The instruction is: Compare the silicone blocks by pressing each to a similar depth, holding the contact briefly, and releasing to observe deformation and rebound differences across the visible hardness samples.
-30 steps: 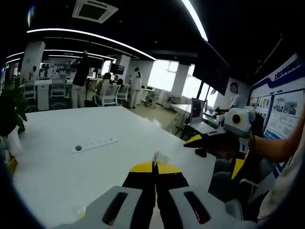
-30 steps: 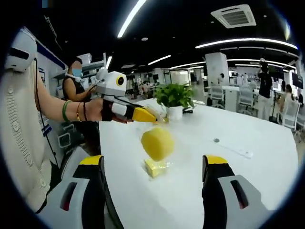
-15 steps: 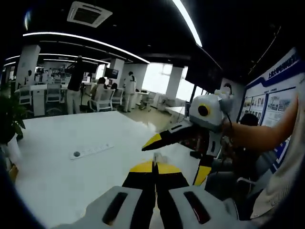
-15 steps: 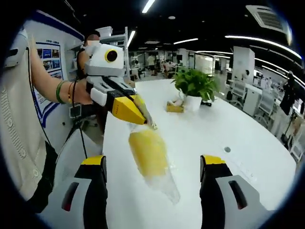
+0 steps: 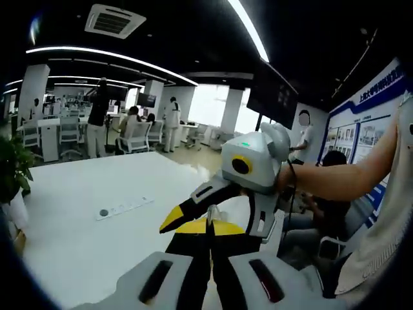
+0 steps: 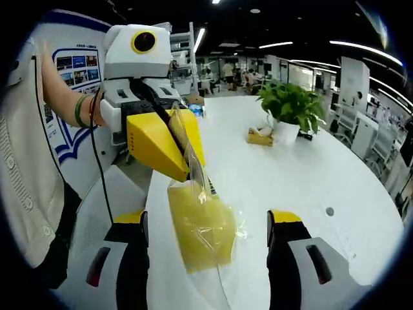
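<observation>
Left hand-held gripper [image 6: 187, 161]: pinching the top edge of a clear bag [image 6: 206, 226], jaws closed on the plastic, holding it hanging above the surface [image 6: 284, 174].
Block [image 6: 200, 226]: yellow, sitting inside the bag, hanging between the right jaws without touching them.
Right hand-held gripper [image 6: 208, 223]: jaws standing wide apart, gripping nothing; in the left gripper view it is crossing in from the right [image 5: 187, 213].
Plant [image 6: 292, 106]: potted, standing farther back on the surface.
</observation>
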Tool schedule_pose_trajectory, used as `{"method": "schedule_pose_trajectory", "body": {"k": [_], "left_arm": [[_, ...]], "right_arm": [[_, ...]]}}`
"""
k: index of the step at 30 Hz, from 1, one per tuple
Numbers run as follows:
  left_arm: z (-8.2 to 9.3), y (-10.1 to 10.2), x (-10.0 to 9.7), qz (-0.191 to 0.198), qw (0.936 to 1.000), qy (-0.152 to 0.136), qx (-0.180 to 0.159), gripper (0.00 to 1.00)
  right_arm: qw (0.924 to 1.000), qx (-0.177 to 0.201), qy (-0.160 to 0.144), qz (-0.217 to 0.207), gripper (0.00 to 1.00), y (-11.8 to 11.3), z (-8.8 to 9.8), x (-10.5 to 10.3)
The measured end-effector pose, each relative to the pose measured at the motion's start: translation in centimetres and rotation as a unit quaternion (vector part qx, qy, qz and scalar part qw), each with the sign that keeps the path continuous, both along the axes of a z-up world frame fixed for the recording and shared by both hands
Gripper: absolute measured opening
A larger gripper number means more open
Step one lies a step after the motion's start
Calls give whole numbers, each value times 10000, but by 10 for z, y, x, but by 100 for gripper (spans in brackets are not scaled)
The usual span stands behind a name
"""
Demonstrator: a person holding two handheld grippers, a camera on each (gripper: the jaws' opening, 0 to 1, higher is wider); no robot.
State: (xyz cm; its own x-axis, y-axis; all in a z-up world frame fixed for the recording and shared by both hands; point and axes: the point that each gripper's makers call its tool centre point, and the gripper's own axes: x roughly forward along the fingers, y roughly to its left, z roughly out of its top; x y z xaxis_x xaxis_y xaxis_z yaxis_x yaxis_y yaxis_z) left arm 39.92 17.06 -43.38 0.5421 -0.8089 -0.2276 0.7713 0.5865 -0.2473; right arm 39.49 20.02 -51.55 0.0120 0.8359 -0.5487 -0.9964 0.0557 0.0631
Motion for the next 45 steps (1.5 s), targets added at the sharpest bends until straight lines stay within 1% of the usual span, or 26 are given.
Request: {"method": "schedule_pose_trajectory", "body": {"k": [2,3,4,5,6,8,10,11,13,15,17,19,21,25,27,30,31,32,33,34,35,37,39,41,42,45], "left_arm": [[1,0,0,-6,10000,-12,-15,0],[2,-2,-1,-68,10000,-9,-53,0],[4,-4,-4,-153,9997,68,-200,0],[4,-4,-3,-161,9995,122,-253,0],[5,-2,-3,-125,9996,74,-233,0],[6,-3,-4,-160,9992,137,-343,0],[7,-2,-5,-148,9991,126,-369,0],[8,-3,-5,-150,9990,127,-394,0],[10,-4,-6,-164,9990,108,-394,0],[12,-4,-8,-194,9992,69,-355,0],[14,-4,-10,-229,9991,46,-360,0],[16,-6,-14,-279,9990,-6,-342,0],[17,-7,-17,-321,9989,-19,-346,0],[15,-8,-23,-413,9987,-10,-287,0],[13,-8,-25,-432,9987,8,-256,0],[13,-9,-28,-448,9988,-33,-200,0],[14,-9,-29,-468,9986,-22,-225,0],[16,-10,-30,-473,9986,-40,-246,0],[17,-10,-31,-476,9985,-51,-268,0],[19,-10,-31,-476,9985,-69,-277,0],[20,-11,-31,-471,9985,-87,-282,0],[21,-11,-32,-478,9985,-112,-245,0],[20,-12,-32,-475,9986,-140,-195,0],[20,-12,-34,-480,9986,-153,-170,0],[20,-13,-35,-482,9986,-164,-141,0],[21,-14,-36,-494,9985,-213,-98,0]], "right_arm": [[10000,-42,9,62,63,1,-2,-1],[9999,-56,16,86,60,1,-2,-1],[9999,-78,32,105,57,2,-2,-2],[9999,-67,26,151,53,2,-2,-3],[9998,-45,8,193,49,3,-1,-4],[9997,-21,2,249,42,3,0,-6],[9996,17,78,279,38,4,1,-10],[9995,33,113,298,33,4,2,-11],[9995,108,119,286,31,4,4,-13],[9992,129,267,266,29,4,6,-17],[9992,168,280,250,28,4,9,-20],[9989,240,363,194,26,4,11,-23],[9980,342,515,164,25,5,13,-28],[9969,290,723,91,23,4,10,-37],[9958,227,881,58,22,2,8,-41],[9965,212,808,96,19,2,9,-45],[9981,200,572,122,17,1,11,-43],[9986,227,470,115,16,1,12,-43],[9985,206,490,113,14,1,14,-44],[9987,215,438,123,13,1,15,-43],[9984,230,495,125,12,1,16,-43],[9987,217,446,150,10,1,16,-44],[9990,165,382,162,10,0,15,-44],[9990,136,399,173,9,-1,15,-46],[9992,140,324,178,9,-1,14,-46],[9992,131,340,192,9,-2,15,-47]]}}
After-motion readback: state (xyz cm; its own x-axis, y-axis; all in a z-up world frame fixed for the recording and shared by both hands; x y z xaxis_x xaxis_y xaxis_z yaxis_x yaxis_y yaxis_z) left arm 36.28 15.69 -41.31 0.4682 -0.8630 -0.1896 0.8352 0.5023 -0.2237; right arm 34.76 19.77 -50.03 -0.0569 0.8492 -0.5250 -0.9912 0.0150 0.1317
